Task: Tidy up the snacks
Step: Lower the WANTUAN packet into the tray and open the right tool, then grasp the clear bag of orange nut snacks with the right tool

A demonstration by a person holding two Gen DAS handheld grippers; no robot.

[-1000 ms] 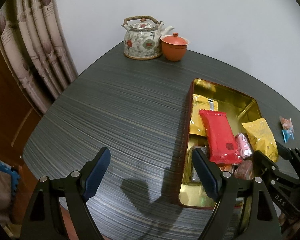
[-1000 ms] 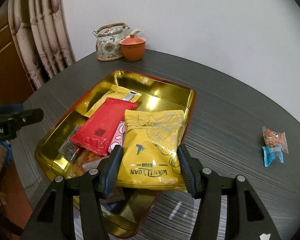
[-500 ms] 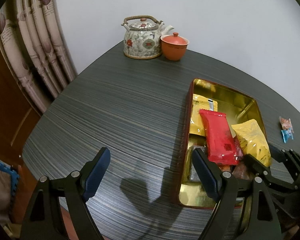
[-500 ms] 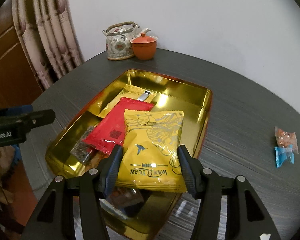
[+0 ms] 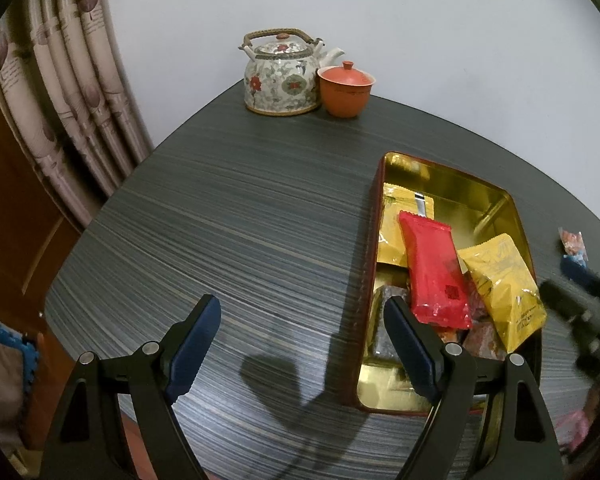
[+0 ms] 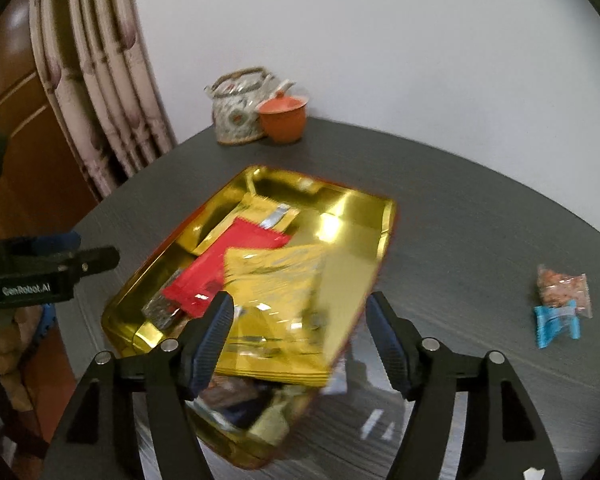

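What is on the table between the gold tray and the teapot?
Nothing: in the left wrist view, only bare table lies between the gold tray and the teapot.

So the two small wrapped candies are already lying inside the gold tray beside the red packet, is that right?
Not quite: the two small wrapped candies lie on the dark table, outside the gold tray, as the right wrist view shows. The red packet is indeed in the tray.
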